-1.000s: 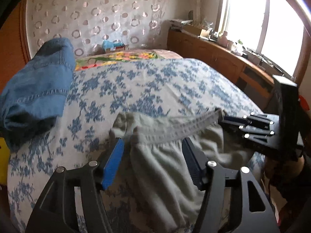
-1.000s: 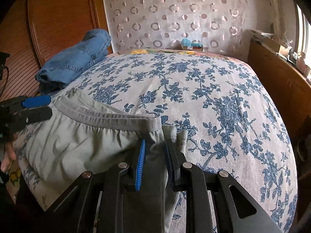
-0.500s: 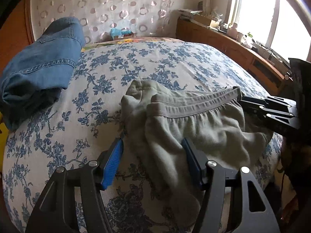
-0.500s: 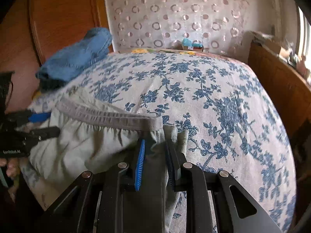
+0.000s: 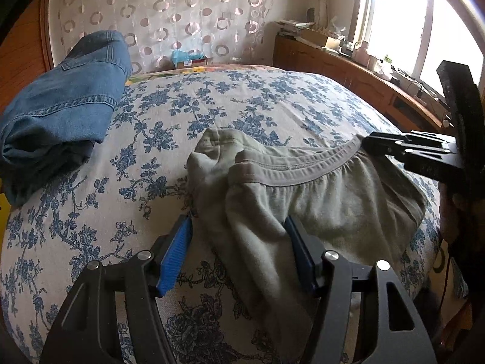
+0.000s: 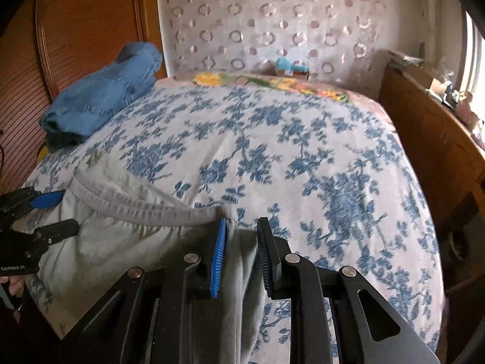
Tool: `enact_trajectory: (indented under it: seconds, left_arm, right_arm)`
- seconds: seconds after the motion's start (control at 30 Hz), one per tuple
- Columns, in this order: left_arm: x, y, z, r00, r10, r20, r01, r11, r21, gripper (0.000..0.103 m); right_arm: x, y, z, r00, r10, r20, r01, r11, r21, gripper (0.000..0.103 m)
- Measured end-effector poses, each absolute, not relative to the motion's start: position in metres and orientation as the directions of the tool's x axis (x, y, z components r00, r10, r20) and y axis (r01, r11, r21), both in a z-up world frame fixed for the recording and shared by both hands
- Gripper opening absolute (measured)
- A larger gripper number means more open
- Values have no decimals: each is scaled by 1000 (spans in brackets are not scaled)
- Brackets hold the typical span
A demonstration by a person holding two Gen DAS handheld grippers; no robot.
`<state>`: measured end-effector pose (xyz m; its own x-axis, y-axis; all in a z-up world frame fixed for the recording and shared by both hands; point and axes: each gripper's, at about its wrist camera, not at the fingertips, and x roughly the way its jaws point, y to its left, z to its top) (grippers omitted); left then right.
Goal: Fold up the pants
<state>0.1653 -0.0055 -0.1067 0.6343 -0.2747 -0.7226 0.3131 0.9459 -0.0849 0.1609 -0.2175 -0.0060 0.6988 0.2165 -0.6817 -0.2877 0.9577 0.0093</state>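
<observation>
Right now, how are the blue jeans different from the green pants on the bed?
The blue jeans are stiff denim, while the green pants are soft with a stretchy waistband. The jeans lie bundled at the bed's edge, touched by nothing; the pants lie spread near the front, with the right tool pinching one corner. Both rest on the flowery cover.

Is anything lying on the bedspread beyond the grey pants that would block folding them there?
Nothing visible does. The grey pants lie at the near edge of the floral bedspread, and the stretch beyond the waistband is bare. The folded jeans sit well off to the left side, apart from the pants.
</observation>
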Motion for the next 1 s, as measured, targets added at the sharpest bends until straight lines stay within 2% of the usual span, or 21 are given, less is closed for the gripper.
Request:
enact_trajectory:
  seconds: [0.2, 0.27, 0.33, 0.37, 0.67, 1.0]
  left_arm:
    - [166, -6, -107, 635, -272, -722, 312, 947, -83, 65]
    - [166, -6, -107, 636, -273, -722, 312, 947, -83, 66]
    - [166, -6, -107, 637, -274, -721, 311, 947, -84, 66]
    - [165, -6, -107, 638, -273, -720, 312, 947, -83, 66]
    - [165, -7, -108, 639, -272, -719, 311, 947, -82, 67]
    - [165, -7, -108, 639, -273, -719, 311, 947, -82, 68]
  right_arm:
    - [144, -227, 3, 701, 281, -656, -316, 946, 68, 23]
    - [136, -228, 2, 687, 301, -661, -336, 939, 78, 32]
    - [131, -232, 1, 678, 319, -662, -353, 932, 87, 49]
    - [130, -234, -1, 676, 319, -665, -356, 931, 84, 50]
    - [138, -248, -9, 655, 286, -700, -300, 948, 107, 52]
    - [151, -234, -18, 630, 311, -712, -326, 937, 121, 52]
